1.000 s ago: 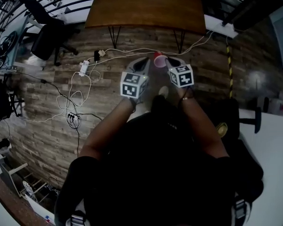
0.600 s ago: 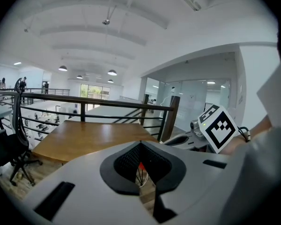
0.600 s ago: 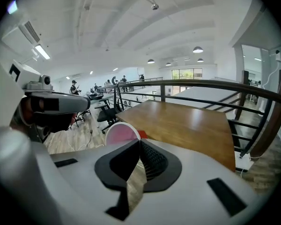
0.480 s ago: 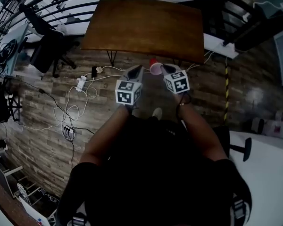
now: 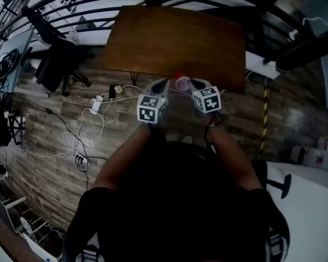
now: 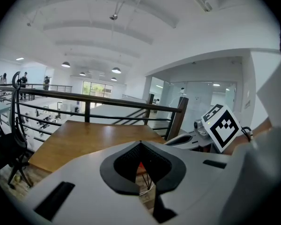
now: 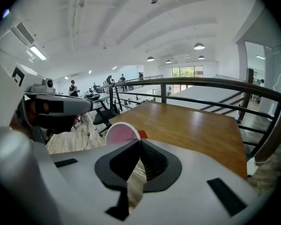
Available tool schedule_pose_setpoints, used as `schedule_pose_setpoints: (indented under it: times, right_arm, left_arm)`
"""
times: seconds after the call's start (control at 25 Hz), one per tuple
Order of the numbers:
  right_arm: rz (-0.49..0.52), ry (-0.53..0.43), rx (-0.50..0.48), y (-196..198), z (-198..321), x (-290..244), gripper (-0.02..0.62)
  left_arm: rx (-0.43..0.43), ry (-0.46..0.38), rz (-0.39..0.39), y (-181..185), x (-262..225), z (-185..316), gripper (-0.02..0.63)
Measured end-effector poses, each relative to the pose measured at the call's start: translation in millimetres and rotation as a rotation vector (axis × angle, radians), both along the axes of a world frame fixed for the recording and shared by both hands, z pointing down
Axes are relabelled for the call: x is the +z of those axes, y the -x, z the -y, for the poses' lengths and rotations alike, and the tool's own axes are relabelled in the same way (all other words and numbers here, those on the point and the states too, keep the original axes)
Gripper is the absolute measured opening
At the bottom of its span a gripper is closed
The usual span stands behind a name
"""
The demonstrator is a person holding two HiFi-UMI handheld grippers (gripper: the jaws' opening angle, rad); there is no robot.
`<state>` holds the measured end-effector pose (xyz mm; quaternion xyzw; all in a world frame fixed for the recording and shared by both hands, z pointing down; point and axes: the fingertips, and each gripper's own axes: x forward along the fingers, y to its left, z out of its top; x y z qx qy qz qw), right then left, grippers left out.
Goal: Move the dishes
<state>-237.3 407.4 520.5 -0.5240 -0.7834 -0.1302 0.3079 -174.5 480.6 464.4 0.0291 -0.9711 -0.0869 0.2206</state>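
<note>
The pink dish hangs in the air between the two gripper tips, right at the near edge of the wooden table. From the right gripper view it shows as a pink round with a white rim, and a bit of red sits just beside it. The right gripper has its jaw tips pressed together against that rim and seems to pinch it. The left gripper is close by on the other side, its jaws closed tip to tip with nothing between them.

The only print I can make out is the black-and-white square patterns on the two marker cubes. White cables trail over the plank floor to the left.

Half a second ago the dish and both grippers were over the floor, just short of the table; now they reach its edge.
</note>
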Motion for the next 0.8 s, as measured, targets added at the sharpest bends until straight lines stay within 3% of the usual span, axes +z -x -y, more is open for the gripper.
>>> schedule_pose_setpoints:
  times: [0.48, 0.8]
  right_arm:
    - [-0.031, 0.034, 0.097, 21, -134, 0, 0.018]
    - [-0.057, 0.009, 0.1, 34, -163, 12, 0.018]
  left_arm:
    - [0.097, 0.016, 0.02, 33, -9, -128, -0.005]
    - [0.102, -0.027, -0.009, 51, 8, -162, -0.005]
